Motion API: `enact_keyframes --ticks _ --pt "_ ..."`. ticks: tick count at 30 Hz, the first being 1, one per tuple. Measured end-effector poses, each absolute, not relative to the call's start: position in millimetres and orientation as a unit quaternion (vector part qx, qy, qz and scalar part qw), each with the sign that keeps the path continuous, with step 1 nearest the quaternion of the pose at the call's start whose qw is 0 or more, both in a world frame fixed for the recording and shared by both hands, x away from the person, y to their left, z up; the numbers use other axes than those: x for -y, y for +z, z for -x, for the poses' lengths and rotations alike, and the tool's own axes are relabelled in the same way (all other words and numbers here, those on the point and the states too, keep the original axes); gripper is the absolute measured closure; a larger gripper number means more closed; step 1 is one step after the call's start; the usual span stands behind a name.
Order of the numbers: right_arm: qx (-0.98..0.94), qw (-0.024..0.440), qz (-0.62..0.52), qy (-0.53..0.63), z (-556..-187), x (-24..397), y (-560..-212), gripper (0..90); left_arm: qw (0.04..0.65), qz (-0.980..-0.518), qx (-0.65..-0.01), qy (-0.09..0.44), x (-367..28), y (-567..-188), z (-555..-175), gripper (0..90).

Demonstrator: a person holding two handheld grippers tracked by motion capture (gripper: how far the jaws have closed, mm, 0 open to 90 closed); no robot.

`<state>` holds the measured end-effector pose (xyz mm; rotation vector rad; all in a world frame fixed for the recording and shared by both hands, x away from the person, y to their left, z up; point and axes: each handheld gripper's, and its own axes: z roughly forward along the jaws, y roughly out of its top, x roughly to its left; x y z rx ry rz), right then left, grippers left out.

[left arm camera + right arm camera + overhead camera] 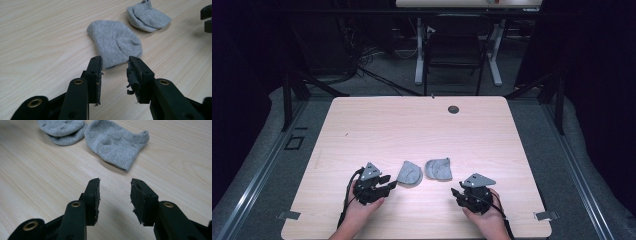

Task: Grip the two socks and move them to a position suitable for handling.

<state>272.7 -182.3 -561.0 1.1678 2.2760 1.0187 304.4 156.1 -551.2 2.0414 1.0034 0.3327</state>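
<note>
Two small grey socks lie side by side on the wooden table (422, 130), one at the left (409, 173) and one at the right (439, 169). My left gripper (388, 184) rests just left of the left sock, jaws open and empty. In the left gripper view its tips (113, 61) stand just short of the near sock's edge (115, 43), with the other sock (147, 16) beyond. My right gripper (457, 194) sits below and right of the right sock. Its jaws (115, 182) are open over bare wood, a sock (117, 142) a little ahead and another (62, 130) further left.
A dark round grommet (453, 109) sits near the table's far edge. Beyond the table stand a dark chair (454, 55) and white desk legs (419, 50). The other gripper's tip (207, 17) shows at the right edge of the left gripper view.
</note>
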Motion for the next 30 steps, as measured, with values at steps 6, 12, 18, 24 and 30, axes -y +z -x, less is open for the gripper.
enact_keyframes --ticks 6,12,18,24,30 --pt "-0.808 0.191 -0.419 0.368 -273 182 -562 59.0 0.41 -0.811 -0.397 0.131 -149 -549 -311 71.2" --pt "-0.81 0.19 -0.416 0.365 -274 183 -562 59.0 0.4 -0.819 -0.389 0.135 -134 -549 -321 83.5" --pt "-0.809 0.189 -0.418 0.367 -274 183 -562 59.0 0.394 -0.82 -0.392 0.139 -127 -552 -333 89.5" --pt "-0.81 0.191 -0.417 0.366 -275 185 -562 59.0 0.381 -0.827 -0.393 0.134 -123 -561 -343 89.7" --pt "-0.809 0.188 -0.417 0.368 -275 185 -562 59.0 0.371 -0.834 -0.388 0.128 -117 -569 -345 89.7"
